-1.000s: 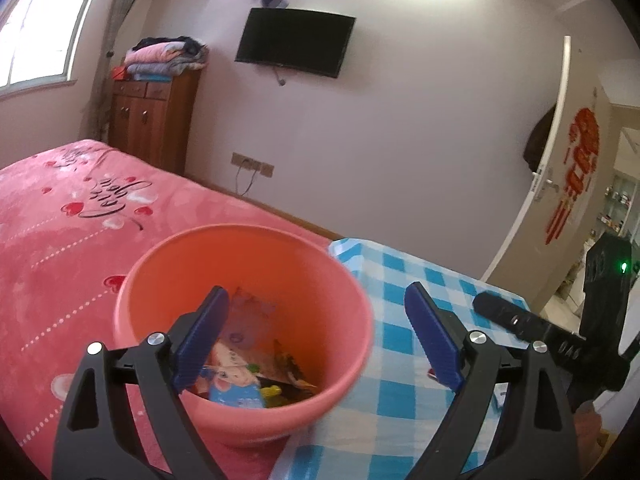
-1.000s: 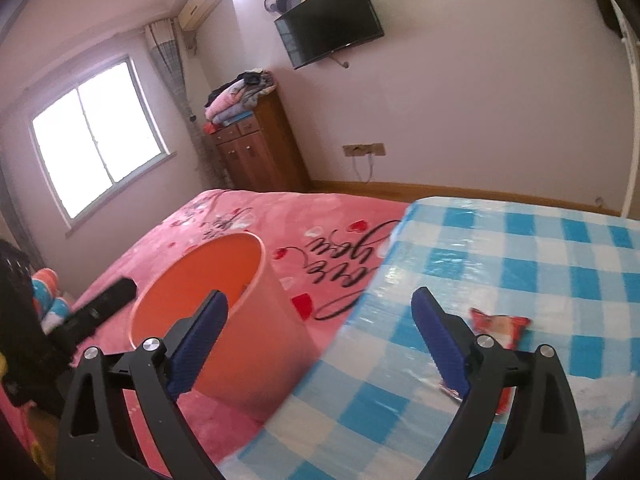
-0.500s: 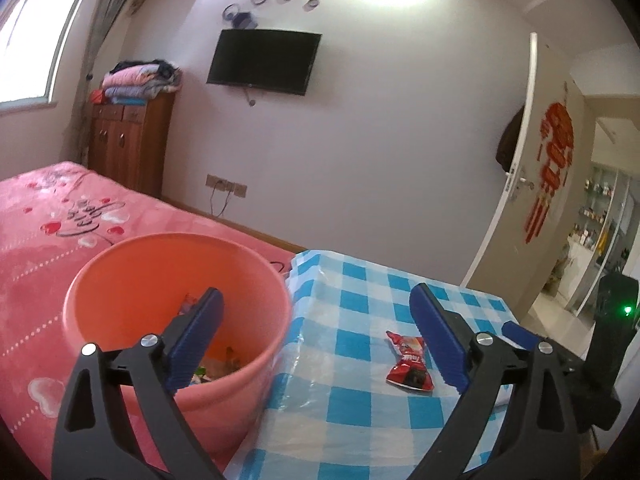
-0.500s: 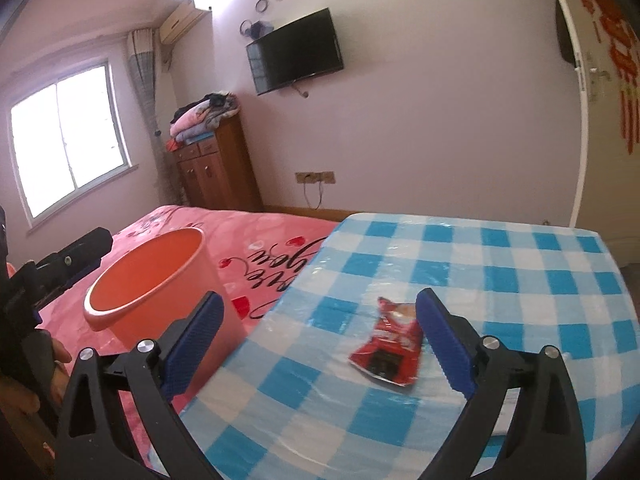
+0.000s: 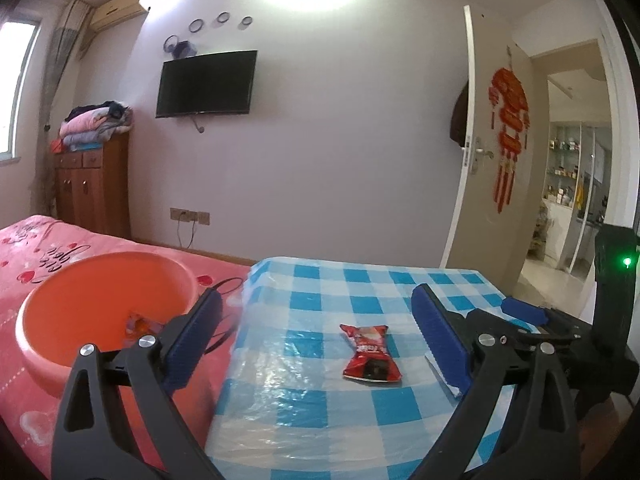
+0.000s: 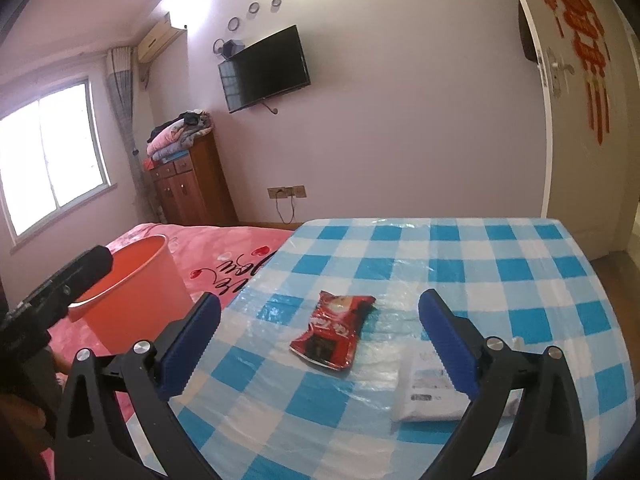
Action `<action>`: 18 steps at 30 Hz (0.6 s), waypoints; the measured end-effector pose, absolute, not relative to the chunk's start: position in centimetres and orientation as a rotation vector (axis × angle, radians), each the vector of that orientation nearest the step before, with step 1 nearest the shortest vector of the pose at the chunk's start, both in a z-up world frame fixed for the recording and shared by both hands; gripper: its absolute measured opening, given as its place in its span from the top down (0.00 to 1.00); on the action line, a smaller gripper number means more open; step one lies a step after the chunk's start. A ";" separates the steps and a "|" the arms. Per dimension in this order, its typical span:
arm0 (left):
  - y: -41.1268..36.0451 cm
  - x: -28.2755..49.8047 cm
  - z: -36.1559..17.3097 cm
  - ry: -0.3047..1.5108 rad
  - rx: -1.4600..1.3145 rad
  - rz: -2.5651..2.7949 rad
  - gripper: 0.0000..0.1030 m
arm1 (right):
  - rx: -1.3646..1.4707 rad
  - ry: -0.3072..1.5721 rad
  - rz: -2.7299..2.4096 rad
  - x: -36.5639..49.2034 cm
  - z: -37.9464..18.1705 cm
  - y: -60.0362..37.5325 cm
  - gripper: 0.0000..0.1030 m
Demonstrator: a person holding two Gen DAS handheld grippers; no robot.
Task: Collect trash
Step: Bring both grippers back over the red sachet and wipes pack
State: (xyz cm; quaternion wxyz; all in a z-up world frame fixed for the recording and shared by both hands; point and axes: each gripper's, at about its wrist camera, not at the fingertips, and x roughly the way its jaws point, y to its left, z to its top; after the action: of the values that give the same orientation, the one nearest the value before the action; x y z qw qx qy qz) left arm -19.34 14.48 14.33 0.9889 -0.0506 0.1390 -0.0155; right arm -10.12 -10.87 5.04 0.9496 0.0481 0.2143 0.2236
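Orange round plastic bin (image 5: 100,304) on pink bedspread (image 6: 224,256), left of blue-checked plastic-covered table (image 6: 480,264). Left gripper (image 5: 316,344) wide, empty. Crumpled red foil wrapper (image 6: 334,330) mid-table, unobstructed. White paper packet (image 6: 432,392) behind right gripper (image 6: 320,346), wide, empty.

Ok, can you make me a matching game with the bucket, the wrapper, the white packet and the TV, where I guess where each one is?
Things:
1. bucket
2. wrapper
3. white packet
4. TV

Places:
A. up on the wall
B. middle of the checked table
C. on the pink bed
D. on the table, partly behind the right claw

Pairs: 1-C, 2-B, 3-D, 4-A
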 end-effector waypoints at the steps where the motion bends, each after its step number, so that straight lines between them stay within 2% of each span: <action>1: 14.0 -19.3 14.1 0.282 -0.096 -0.038 0.07 | 0.105 0.438 0.453 -10.1 4.9 -11.2 0.05; 18: 10.1 -16.2 9.6 0.507 -0.130 -0.034 0.07 | 0.246 0.518 0.435 -9.0 1.4 -17.6 0.05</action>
State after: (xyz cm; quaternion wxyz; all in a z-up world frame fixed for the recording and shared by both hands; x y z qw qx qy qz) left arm -16.20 10.06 9.61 0.9658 -0.0641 0.2507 -0.0167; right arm -9.00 -17.55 1.36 0.9359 0.1202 0.2536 0.2128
